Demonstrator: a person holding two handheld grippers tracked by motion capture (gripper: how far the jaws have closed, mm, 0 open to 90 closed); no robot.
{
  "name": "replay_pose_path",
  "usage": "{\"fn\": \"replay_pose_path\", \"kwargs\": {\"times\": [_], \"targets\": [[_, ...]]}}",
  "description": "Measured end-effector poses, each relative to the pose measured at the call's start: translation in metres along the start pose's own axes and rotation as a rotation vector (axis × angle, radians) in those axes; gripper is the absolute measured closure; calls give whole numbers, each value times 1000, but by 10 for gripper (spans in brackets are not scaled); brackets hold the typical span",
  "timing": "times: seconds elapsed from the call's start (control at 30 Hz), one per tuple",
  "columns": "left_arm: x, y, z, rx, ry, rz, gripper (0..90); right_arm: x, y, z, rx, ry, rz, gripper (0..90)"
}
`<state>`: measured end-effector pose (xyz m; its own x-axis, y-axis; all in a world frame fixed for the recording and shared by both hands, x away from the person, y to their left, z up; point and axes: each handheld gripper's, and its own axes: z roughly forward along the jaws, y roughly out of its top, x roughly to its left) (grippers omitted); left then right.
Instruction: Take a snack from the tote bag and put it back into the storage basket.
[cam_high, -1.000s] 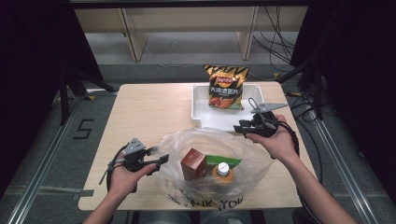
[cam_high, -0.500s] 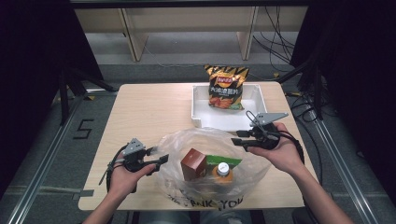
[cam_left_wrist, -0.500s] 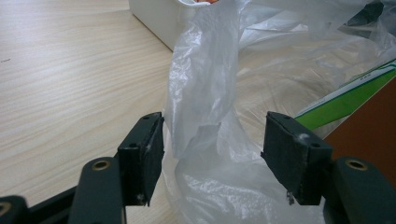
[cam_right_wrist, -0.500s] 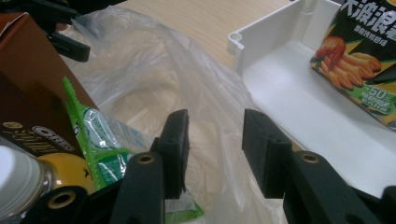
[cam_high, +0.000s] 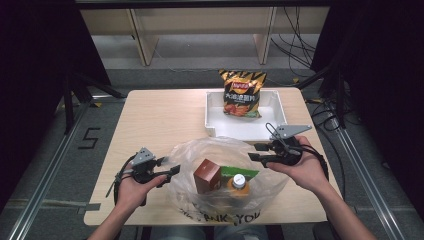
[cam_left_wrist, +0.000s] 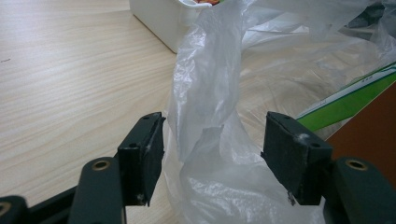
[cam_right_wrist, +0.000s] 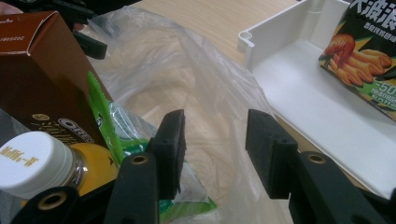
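The chips (cam_high: 242, 94) already stand in the tray (cam_high: 270, 131) at 12 o'clock. The box (cam_high: 207, 175) and bottle (cam_high: 239, 182) remain in the bag (cam_high: 200, 150). The left gripper (cam_high: 170, 171) is spread around the bag's edge without pinching; the right gripper (cam_high: 256, 152), jaws just widening, holds nothing.

Bare tabletop (cam_high: 160, 115) left of tray (cam_high: 212, 117)

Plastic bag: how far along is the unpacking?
Done: the chip bag already leans in the white tray. In hand: the left gripper has its jaws open around the plastic bag edge; the right gripper, jaws just opening with nothing between them, hovers at the bag's far side. Left: the brown box, green packet and bottle sit inside.
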<state>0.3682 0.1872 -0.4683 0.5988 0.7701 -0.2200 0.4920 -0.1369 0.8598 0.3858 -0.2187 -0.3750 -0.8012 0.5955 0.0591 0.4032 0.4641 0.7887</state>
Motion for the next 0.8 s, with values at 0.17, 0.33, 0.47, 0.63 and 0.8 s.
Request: {"fn": "replay_pose_path", "kwargs": {"times": [0.17, 0.33, 0.47, 0.63, 0.8], "targets": [[-2, 0, -1, 3, 5, 1, 377, 3, -2, -1, -9, -2, 1, 575], [-2, 1, -1, -1, -1, 2, 377, 1, -3, -4, 0, 16, 3, 569], [-2, 1, -1, -4, -1, -1, 377, 0, -3, -5, -7, 19, 5, 564], [-2, 1, -1, -2, 7, -5, 377, 2, -3, -6, -1, 27, 3, 557], [-2, 0, -1, -2, 1, 3, 377, 5, -6, -6, -4, 32, -6, 551]]}}
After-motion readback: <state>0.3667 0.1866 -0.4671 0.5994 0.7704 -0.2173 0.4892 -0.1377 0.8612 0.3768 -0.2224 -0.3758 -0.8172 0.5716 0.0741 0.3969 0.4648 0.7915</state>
